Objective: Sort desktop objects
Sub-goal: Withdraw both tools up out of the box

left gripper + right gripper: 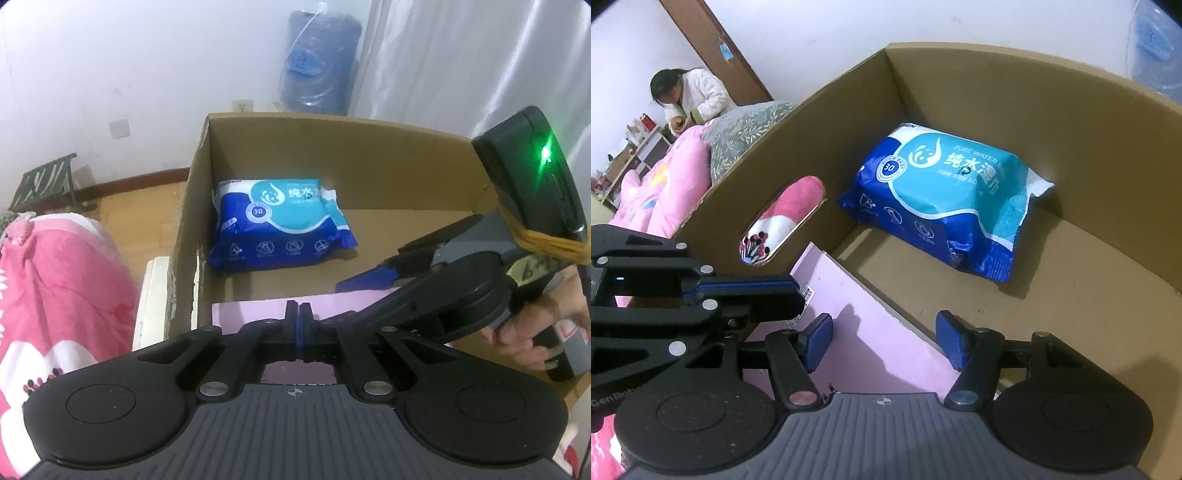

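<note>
Left wrist: wipes pack [280, 221] already lies in box [369, 147], at 11 o'clock. Left hand-held gripper [299, 321] is clamped on pink board [251, 314].

Right wrist: right hand-held gripper [884, 343] stands apart over the board's edge; remaining items unseen.

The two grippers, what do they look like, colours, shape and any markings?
Both the left gripper and right gripper are black linkage arms with silver pivot pins, blue pads on the fingertips, two round black discs and a ribbed grey housing bearing a small crosshair mark. The right one's handle carries a black box with a green light, bound with yellowish bands.
</note>
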`<state>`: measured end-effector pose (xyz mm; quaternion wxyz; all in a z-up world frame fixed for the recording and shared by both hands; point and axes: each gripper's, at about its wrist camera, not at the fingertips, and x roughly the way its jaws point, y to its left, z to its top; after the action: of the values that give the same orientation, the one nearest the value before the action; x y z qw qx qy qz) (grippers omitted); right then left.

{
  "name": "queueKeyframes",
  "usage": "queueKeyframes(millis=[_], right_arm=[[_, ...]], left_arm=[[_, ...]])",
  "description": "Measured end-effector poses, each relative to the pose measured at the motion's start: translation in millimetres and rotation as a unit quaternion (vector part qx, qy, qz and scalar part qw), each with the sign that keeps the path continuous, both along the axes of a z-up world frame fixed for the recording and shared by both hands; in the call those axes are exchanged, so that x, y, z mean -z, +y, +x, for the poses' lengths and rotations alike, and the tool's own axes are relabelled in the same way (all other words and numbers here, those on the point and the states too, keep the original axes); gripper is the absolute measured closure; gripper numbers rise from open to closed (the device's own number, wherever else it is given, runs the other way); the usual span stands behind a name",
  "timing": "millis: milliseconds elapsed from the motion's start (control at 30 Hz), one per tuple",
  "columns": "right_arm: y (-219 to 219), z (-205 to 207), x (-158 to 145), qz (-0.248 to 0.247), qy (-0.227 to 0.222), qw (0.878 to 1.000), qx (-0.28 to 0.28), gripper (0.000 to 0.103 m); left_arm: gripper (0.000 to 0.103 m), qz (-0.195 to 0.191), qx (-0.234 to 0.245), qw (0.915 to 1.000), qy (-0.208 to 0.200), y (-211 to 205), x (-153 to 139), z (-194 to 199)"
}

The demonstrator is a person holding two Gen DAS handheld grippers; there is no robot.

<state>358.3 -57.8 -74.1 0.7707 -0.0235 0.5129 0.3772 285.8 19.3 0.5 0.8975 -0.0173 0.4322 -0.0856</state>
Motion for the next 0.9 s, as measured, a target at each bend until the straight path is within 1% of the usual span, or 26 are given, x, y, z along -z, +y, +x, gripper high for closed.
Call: queueKeyframes(millis=[133, 200, 267, 333, 400, 433, 500, 567, 633, 700, 733, 867, 900], right_arm=[[-5.1, 0.8, -3.8, 0.000, 0.001, 1.000, 0.009, 0.038], [-8.0, -0.3, -8.9, 0.001, -0.010, 1.000, 0.016, 0.038], [-11.9, 0.2, -14.0, 0.011, -0.027, 0.999, 0.027, 0.036], [-18.1, 1.8, -21.2, 0.033, -0.033, 0.998, 0.040, 0.036], [-25.5, 4.8, -29.0, 0.049, -0.027, 0.996, 0.069, 0.036], [-29.3, 4.7, -35.4, 0.046, -0.030, 0.994, 0.090, 0.036], [-33.9, -1.9, -51.4, 0.025, -0.064, 0.992, 0.110, 0.036], [-37.7, -14.2, -69.4, 0.017, -0.101, 0.989, 0.109, 0.036], [-43.4, -27.4, -86.4, 0.025, -0.120, 0.987, 0.100, 0.036], [-50.9, -46.7, -103.1, 0.038, -0.143, 0.985, 0.091, 0.036], [-53.9, -54.5, -109.2, 0.043, -0.153, 0.983, 0.089, 0.035], [-71.8, -95.2, -136.1, 0.063, -0.189, 0.977, 0.078, 0.034], [-73.9, -103.3, -139.9, 0.067, -0.201, 0.974, 0.076, 0.034]], left_arm=[[0.101, 0.006, 0.001, 1.0000, 0.002, -1.6, 0.5, 1.1], [0.101, 0.014, 0.001, 0.9999, -0.003, -3.5, 1.4, -0.3], [0.101, 0.015, -0.002, 0.9998, -0.010, -4.4, 1.2, -2.8], [0.100, 0.008, -0.008, 0.9998, -0.014, -3.4, 0.0, -6.5], [0.099, -0.002, -0.025, 0.9994, -0.023, -1.3, -2.5, -12.4], [0.099, -0.005, -0.032, 0.9989, -0.033, -0.5, -3.6, -16.7], [0.096, -0.001, -0.039, 0.9976, -0.057, 0.0, -6.3, -26.7], [0.096, 0.018, -0.036, 0.9967, -0.071, -2.4, -7.8, -34.4], [0.090, 0.028, -0.032, 0.9962, -0.076, -5.0, -10.4, -39.8], [0.069, 0.030, -0.032, 0.9947, -0.093, -5.8, -14.8, -47.2], [0.066, 0.030, -0.033, 0.9934, -0.106, -5.9, -17.7, -52.5], [0.063, 0.028, -0.043, 0.9868, -0.154, -4.4, -29.6, -78.5], [0.059, 0.028, -0.046, 0.9844, -0.167, -3.9, -31.8, -85.8]])
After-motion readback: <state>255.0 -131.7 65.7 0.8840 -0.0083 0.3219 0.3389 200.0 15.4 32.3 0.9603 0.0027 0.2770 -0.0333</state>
